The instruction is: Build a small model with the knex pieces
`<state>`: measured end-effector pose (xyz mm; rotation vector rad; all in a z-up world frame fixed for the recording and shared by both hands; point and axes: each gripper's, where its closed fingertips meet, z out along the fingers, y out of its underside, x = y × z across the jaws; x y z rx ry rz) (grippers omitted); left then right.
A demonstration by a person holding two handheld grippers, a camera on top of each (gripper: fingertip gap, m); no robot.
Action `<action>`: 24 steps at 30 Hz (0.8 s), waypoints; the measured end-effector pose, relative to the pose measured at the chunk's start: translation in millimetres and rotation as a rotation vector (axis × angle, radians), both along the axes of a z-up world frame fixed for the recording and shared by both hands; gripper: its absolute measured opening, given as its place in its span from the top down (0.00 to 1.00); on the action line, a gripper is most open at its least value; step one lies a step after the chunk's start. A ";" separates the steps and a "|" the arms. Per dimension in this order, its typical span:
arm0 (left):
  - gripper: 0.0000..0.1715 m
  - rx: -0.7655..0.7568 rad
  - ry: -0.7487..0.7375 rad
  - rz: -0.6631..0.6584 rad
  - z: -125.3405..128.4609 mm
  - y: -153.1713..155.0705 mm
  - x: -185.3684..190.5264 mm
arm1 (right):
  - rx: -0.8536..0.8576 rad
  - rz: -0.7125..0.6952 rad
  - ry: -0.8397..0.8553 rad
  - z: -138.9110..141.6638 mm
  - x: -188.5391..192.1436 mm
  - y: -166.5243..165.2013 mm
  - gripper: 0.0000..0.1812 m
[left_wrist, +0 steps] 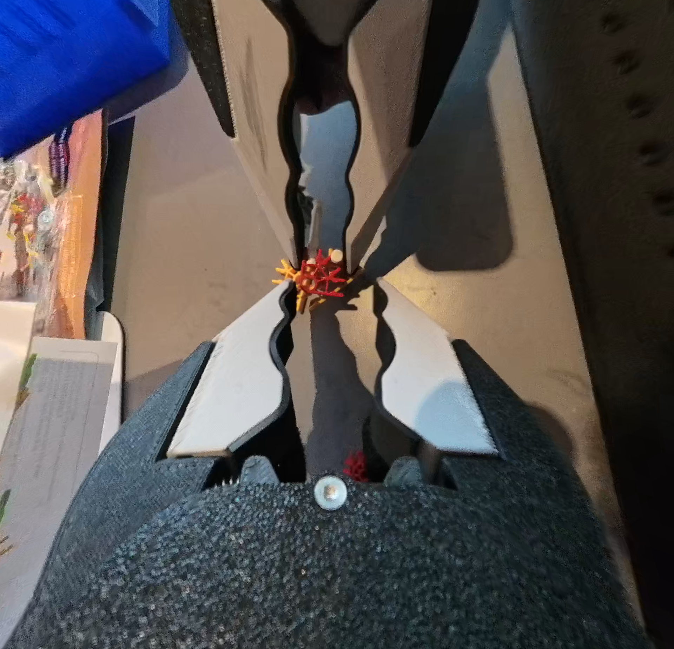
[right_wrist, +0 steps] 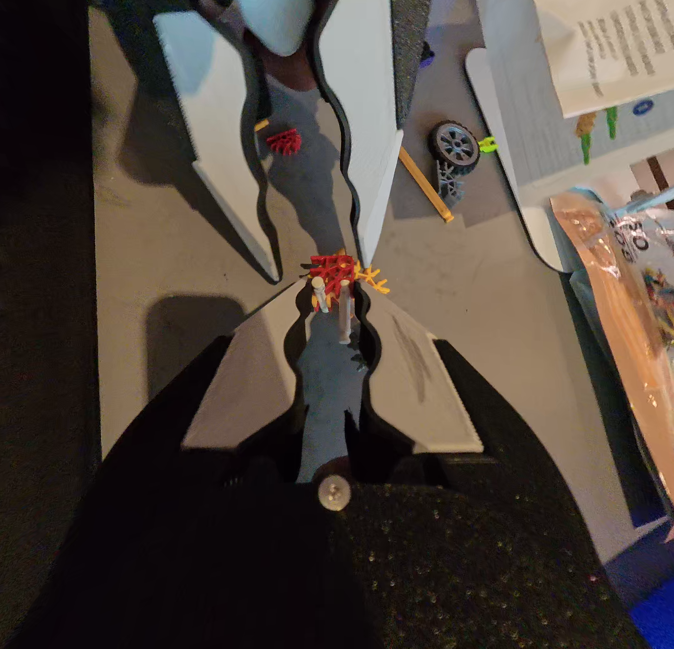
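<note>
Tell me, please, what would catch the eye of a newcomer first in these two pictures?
First, the small red and yellow plastic connector cluster with pale rods at the centre, where the right tongs and the left tongs meet tip to tip from opposite sides. The right tongs grip it; the left tongs stand open around it. Next, the grey spoked toy wheel lying on the tan table, beside a long orange plastic rod.

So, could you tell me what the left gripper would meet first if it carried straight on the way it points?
The left gripper would meet the red and yellow connector cluster at its fingertips at once; directly beyond are the right gripper's fingertips, which seem to grip the same cluster.
</note>
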<state>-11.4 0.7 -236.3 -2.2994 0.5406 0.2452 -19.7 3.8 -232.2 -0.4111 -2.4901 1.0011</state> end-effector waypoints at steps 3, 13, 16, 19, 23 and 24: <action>0.71 0.003 -0.009 0.059 -3.0 6.5 1.8 | -0.039 -0.065 -0.009 0.4 -1.2 4.2 0.88; 0.79 0.079 0.030 0.182 6.4 25.6 2.9 | -0.144 -0.256 -0.064 5.0 1.7 16.5 0.88; 0.81 0.061 0.005 0.187 2.0 28.5 7.2 | -0.169 -0.294 -0.106 1.4 7.3 21.1 0.88; 0.81 0.062 -0.012 0.158 0.4 32.0 12.6 | -0.177 -0.311 -0.127 -0.4 12.8 24.7 0.88; 0.81 0.065 0.042 0.131 -0.1 34.9 14.4 | -0.201 -0.312 -0.132 2.1 18.0 28.5 0.88; 0.81 0.066 0.036 0.133 -0.3 35.0 14.2 | -0.210 -0.314 -0.134 2.7 18.4 29.0 0.88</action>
